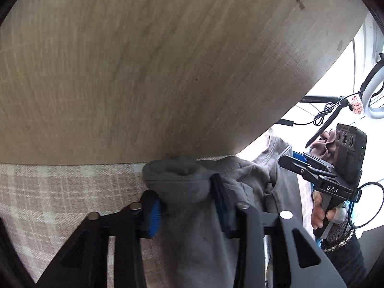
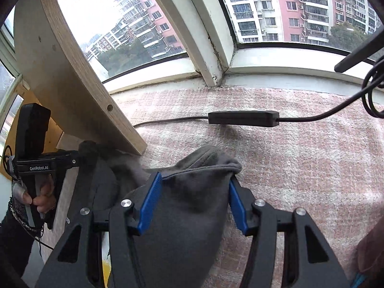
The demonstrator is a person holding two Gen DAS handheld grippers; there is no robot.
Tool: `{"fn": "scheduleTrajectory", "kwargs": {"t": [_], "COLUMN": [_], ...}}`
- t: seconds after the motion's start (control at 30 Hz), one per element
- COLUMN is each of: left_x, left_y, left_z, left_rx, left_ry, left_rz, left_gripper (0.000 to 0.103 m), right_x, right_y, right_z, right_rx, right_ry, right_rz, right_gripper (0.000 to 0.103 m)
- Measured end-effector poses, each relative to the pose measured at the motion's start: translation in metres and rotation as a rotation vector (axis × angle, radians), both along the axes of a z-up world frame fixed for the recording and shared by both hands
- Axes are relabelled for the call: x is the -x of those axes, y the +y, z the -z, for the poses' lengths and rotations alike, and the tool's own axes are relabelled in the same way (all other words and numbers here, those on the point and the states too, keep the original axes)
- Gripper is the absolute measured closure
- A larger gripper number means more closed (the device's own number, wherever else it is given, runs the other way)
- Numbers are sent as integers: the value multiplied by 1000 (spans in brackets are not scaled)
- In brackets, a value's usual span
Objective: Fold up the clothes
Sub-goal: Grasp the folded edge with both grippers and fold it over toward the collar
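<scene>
A grey garment (image 1: 192, 206) hangs between both grippers above a pink checked cloth (image 1: 60, 187). My left gripper (image 1: 186, 199) is shut on a bunched edge of the garment, its blue pads (image 1: 153, 218) pressing the fabric, close to a wooden board (image 1: 144, 72). My right gripper (image 2: 194, 192) is shut on another bunched edge of the same garment (image 2: 187, 211). In the left wrist view the right gripper (image 1: 297, 159) shows at the right, held by a hand. In the right wrist view the left gripper (image 2: 81, 153) shows at the left, gripping the garment.
The wooden board (image 2: 60, 72) stands upright at the left. A black cable with an inline box (image 2: 242, 118) lies on the pink checked cloth (image 2: 300, 168). A window (image 2: 264, 12) and its white sill run behind. A ring light and stand (image 1: 369, 96) are at the right.
</scene>
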State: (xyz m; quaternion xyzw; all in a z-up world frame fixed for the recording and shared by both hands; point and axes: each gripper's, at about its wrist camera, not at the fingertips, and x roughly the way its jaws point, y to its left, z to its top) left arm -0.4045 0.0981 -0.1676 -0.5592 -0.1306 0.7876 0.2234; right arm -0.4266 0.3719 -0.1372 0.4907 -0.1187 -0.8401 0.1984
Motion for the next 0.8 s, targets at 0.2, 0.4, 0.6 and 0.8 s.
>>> {"fn": "scheduleTrajectory", "kwargs": {"t": [0.2,0.4,0.6,0.8], "left_x": [-33,-90,-158,-245], "left_y": [9,7,-14,-22], "left_z": [-38,-96,-140,-134], "left_rx": [-29,-25,-15,19], "left_ry": [120,219,297,322], "left_rz": [76,149,197,270], "left_gripper": [94,94,94,94], "right_x": [-22,-80,-173,-278], "right_y": [-3,-7,-16,-25], "right_z": [-33,-100,-157,-159], "right_rx": [70,74,39,-13], "right_ry": [69,161,238,250], "right_rz": [-25,-65,-115,-128], "right_gripper": [94,94,94,94]}}
